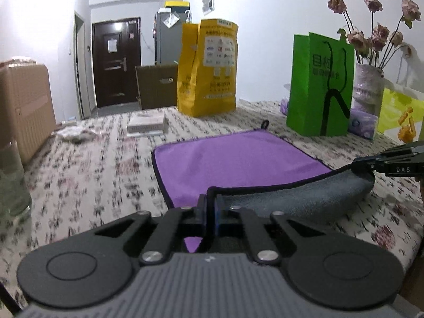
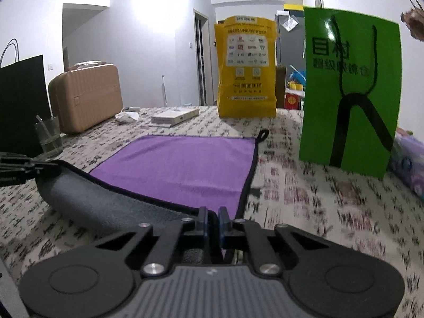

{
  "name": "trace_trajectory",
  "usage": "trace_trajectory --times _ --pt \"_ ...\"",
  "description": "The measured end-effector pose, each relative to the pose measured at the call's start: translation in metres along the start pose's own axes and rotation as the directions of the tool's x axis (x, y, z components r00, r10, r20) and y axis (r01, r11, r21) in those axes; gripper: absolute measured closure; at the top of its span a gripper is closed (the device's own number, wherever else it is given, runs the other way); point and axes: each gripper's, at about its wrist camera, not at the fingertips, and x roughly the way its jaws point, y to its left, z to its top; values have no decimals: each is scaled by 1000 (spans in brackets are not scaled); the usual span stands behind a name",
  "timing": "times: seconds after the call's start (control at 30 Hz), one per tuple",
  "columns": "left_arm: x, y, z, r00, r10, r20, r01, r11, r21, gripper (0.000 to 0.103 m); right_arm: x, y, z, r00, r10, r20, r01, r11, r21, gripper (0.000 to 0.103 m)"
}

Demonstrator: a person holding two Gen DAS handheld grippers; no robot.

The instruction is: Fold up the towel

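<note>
A purple towel (image 1: pixel 233 159) with a grey underside and dark trim lies on the patterned tablecloth; it also shows in the right wrist view (image 2: pixel 180 164). Its near edge is lifted and curled over, showing the grey side (image 1: pixel 304 198). My left gripper (image 1: pixel 211 206) is shut on the near left corner. My right gripper (image 2: pixel 213 221) is shut on the near right corner, and it shows at the right edge of the left wrist view (image 1: pixel 371 165). The left gripper shows at the left edge of the right wrist view (image 2: pixel 39 165). A hanging loop (image 2: pixel 263 134) sits at the far right corner.
A yellow bag (image 1: pixel 209 69) and a green bag (image 1: pixel 320 84) stand behind the towel. A vase of dried flowers (image 1: pixel 368 84) is at the far right. A white box (image 1: pixel 147 126), a glass (image 2: pixel 49 137) and a tan suitcase (image 2: pixel 90 98) are to the left.
</note>
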Motion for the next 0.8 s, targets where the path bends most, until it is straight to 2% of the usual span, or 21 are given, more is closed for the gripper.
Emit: trace_trajectory --times 0.2,0.37,0.57,0.8 --pt "16 9 25 999 28 32 -28 1000 5 97 18 0 31 999 -2 44 5 999 -54 96" --pt "38 23 48 999 23 36 -23 999 -25 97 39 -3 59 997 4 75 3 995 -97 97" --pt "76 47 76 999 25 23 -24 997 -72 97 74 -19 87 997 0 82 7 996 -91 97" --pt "122 68 94 1000 23 -15 -25 992 -127 97 119 -42 117 998 11 63 -8 998 -56 97"
